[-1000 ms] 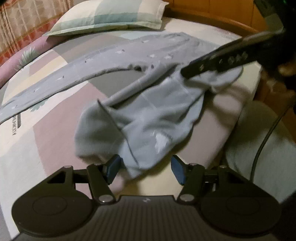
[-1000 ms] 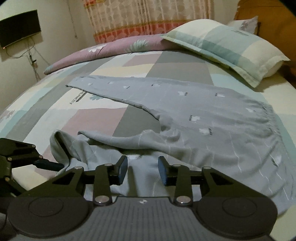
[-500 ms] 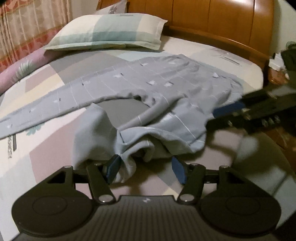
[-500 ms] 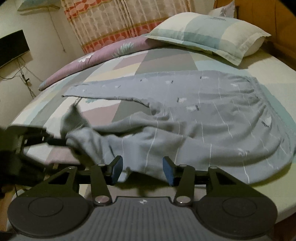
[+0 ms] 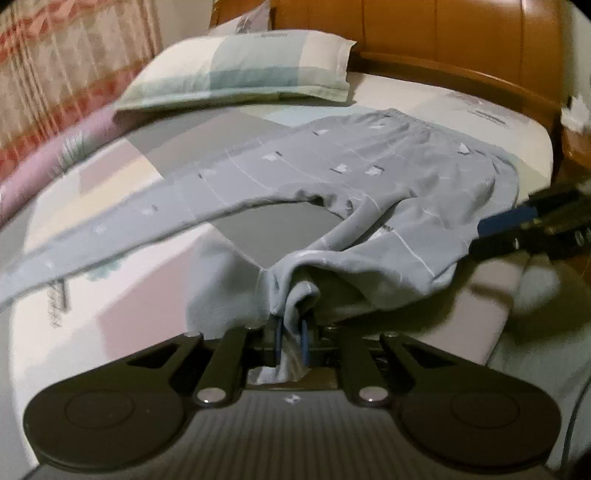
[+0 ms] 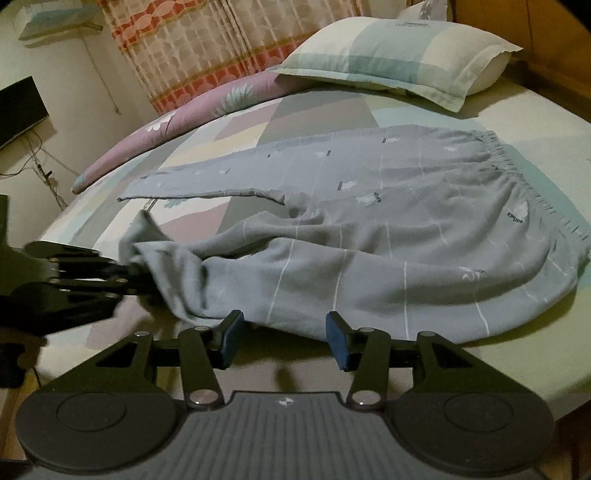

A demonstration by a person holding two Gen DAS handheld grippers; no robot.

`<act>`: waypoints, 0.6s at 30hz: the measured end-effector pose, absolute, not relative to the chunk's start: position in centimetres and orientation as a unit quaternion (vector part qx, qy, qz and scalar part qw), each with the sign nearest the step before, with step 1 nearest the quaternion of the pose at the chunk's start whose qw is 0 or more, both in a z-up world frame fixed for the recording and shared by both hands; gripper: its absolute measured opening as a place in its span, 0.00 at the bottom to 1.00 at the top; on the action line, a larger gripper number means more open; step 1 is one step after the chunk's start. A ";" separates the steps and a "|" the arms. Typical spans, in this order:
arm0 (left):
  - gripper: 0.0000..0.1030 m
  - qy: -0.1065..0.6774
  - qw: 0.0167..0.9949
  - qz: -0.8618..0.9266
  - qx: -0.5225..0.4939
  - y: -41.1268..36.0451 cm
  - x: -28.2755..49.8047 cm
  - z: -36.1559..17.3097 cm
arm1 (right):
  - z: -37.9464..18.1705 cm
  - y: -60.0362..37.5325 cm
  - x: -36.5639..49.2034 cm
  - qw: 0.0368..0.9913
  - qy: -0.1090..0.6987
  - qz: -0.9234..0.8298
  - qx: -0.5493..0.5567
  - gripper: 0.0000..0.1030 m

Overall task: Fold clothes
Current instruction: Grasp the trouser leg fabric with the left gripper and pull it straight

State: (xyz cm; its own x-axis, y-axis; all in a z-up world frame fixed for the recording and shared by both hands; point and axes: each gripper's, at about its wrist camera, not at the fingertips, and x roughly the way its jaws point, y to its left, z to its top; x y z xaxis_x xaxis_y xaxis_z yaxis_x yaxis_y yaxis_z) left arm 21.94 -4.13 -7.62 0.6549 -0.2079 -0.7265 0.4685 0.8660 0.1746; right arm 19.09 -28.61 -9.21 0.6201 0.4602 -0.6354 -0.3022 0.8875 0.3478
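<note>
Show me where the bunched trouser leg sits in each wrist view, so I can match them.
Left wrist: the bunched trouser leg is bottom centre, pinched in the left gripper.
Right wrist: the same leg is at middle left, where the left gripper comes in from the edge; the right gripper stands open below it.
Shared landmark: the checked pillow at the top.

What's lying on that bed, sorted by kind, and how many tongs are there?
Grey trousers: 1
Pillows: 2, a checked one and one peeking behind it
Rolled pink quilt: 1
Tongs: 2, left shut on the trouser leg, right open
Total: 6
</note>
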 end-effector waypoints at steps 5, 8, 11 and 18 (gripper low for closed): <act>0.07 0.366 0.890 -0.163 0.220 -1.0 20.6 -5.7 | -8.9 -28.4 19.2 0.895 0.375 0.214 0.108 0.53; 0.07 0.368 0.888 -0.139 0.239 0.9 20.3 -5.3 | -8.7 -28.0 19.1 0.896 0.373 0.216 0.105 0.53; 0.07 0.373 0.887 -0.125 0.241 2.7 19.9 -5.1 | -8.4 -27.7 19.1 0.897 0.372 0.218 0.099 0.53; 0.02 0.385 0.891 -0.100 0.220 5.7 19.8 -4.5 | -7.8 -27.1 18.8 0.898 0.369 0.219 0.094 0.56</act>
